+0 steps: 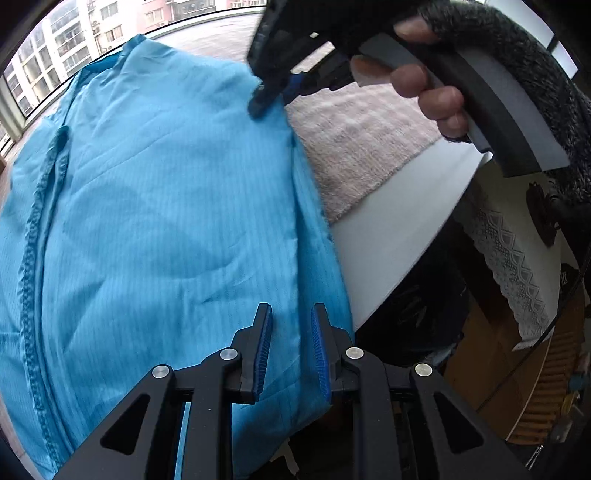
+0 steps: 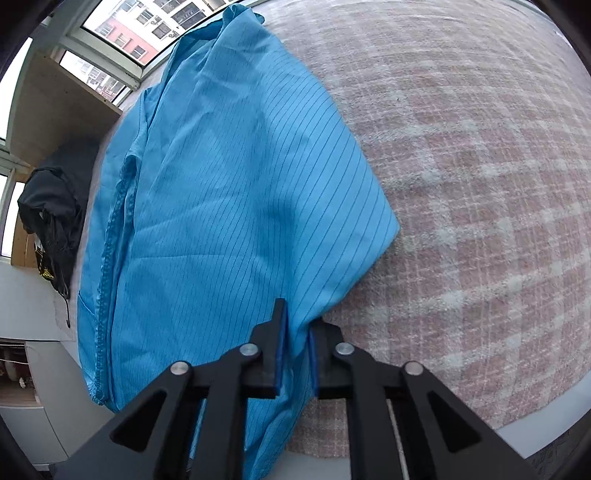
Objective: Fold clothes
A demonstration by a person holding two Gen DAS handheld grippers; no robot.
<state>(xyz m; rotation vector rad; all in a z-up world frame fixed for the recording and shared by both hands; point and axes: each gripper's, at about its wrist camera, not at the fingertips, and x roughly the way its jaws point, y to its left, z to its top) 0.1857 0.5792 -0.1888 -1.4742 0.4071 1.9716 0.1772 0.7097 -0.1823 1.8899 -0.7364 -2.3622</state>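
Here, a light blue garment [image 2: 229, 192] with thin dark pinstripes is seen spread over a pink and white checked blanket [image 2: 480, 184], which covers a white surface whose bare rim [image 1: 399, 221] shows at the blanket's edge; whether that surface is a bed or a bench cannot be told. The garment lies lengthwise away from both cameras, toward a window [image 2: 122, 33] through which apartment blocks are visible. A zipper line [image 1: 33, 258] runs along its left side in the left wrist view.

The left gripper [image 1: 291, 325] is held at the near edge of the garment. Its jaws are spread, with blue ribbed pads [image 1: 263, 350] facing each other and the blue cloth lying between them; a clear gap remains on either side, so nothing is pinched there.

The right gripper [image 2: 295, 334] is closed on a gathered fold of the garment at its near edge, the cloth being squeezed between the two jaws and drawn up into a ridge. In the left wrist view the same gripper is seen from outside, its tip at the garment's right edge, with a hand [image 1: 432, 92] in a dark knitted fingerless glove wrapped around its grey handle.

A dark bag or garment [image 2: 51, 206] hangs beside a wooden shelf unit to the left in the right wrist view.
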